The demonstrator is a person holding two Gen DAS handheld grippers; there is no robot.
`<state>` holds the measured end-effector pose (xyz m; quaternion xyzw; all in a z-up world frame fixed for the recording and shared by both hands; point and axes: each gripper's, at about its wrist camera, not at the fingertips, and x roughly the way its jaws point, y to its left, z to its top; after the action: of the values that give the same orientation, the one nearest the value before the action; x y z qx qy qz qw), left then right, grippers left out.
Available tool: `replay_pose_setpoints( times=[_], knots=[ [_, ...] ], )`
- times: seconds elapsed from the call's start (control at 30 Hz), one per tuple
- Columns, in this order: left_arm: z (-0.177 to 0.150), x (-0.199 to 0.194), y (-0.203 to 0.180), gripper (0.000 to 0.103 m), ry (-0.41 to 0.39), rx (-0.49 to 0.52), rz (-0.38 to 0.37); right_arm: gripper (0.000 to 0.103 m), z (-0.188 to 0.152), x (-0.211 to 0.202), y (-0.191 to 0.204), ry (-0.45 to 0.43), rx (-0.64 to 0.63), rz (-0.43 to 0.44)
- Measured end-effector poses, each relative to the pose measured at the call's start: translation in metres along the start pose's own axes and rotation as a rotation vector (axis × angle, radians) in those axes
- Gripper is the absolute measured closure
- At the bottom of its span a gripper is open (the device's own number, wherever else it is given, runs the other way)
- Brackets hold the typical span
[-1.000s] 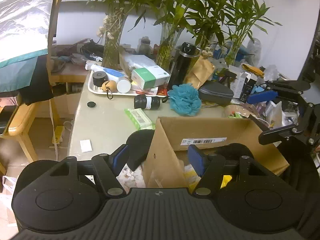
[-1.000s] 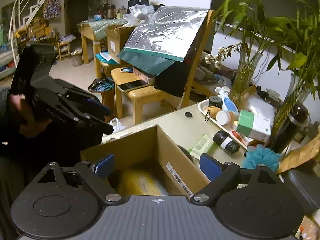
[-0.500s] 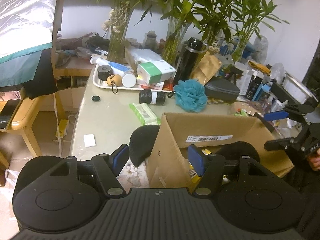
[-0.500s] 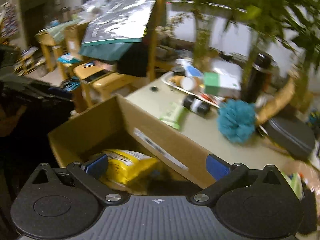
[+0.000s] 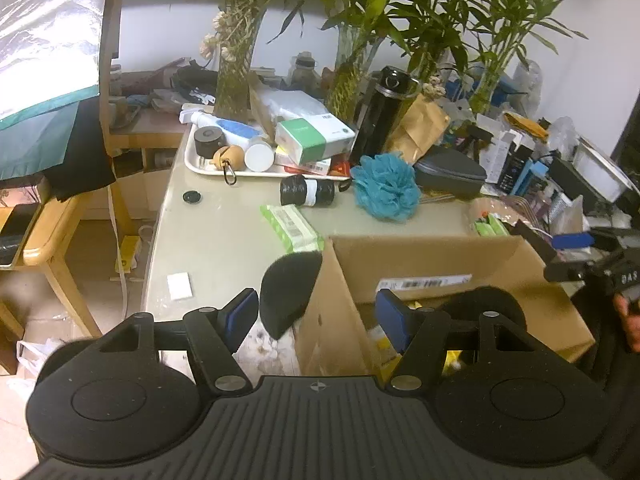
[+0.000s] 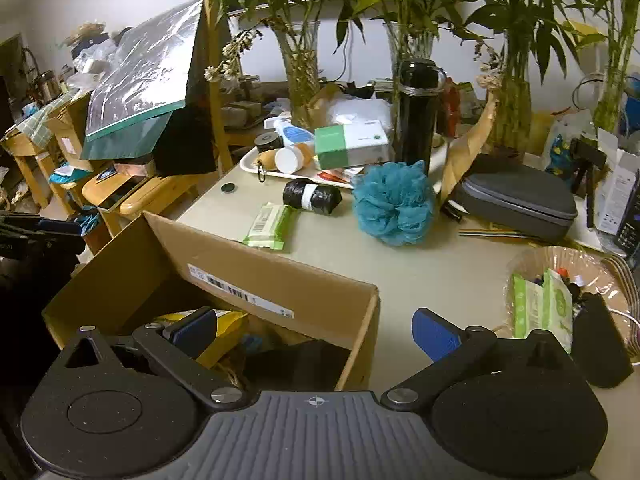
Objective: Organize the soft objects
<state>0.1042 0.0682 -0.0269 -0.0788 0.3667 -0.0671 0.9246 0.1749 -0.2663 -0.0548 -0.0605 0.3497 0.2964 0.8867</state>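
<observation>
A teal bath pouf [image 5: 386,192] [image 6: 394,204] lies on the beige table beyond an open cardboard box [image 5: 420,256] [image 6: 240,256]. A green wipes pack [image 5: 290,226] [image 6: 272,220] lies near the box's far wall. Inside the box are a yellow bag [image 6: 224,328] and dark items. My left gripper [image 5: 316,316] is open and straddles the box's left wall without pressing it, with a black rounded pad [image 5: 288,292] just outside that wall. My right gripper [image 6: 316,332] is open wide above the box's right corner, with nothing held.
A white tray [image 5: 200,164] of bottles and a green-white carton stands at the back with a black flask [image 6: 416,116] and plant vases. A grey case [image 6: 516,200] and a wicker basket [image 6: 560,264] with wipes lie to the right. A wooden chair [image 5: 36,240] stands left of the table.
The right gripper swung right and rolled level, from over the box's inside to its right corner, and its jaws widened. The left gripper barely moved.
</observation>
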Motion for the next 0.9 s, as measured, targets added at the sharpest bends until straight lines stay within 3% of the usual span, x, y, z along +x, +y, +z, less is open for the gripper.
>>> replay_pose_setpoints(
  times=[0.27,0.63,0.9],
  knots=[
    [0.03,0.019,0.004,0.039,-0.009,0.005,0.024,0.0,0.006,0.002,-0.007,-0.003,0.04,-0.014],
    [0.056,0.052,0.017,0.039,0.048,-0.01,0.018,0.0,0.009,0.006,-0.021,0.0,0.096,-0.02],
    [0.068,0.095,0.05,0.039,0.148,-0.159,-0.06,0.0,0.016,0.014,-0.03,-0.011,0.117,-0.033]
  ],
)
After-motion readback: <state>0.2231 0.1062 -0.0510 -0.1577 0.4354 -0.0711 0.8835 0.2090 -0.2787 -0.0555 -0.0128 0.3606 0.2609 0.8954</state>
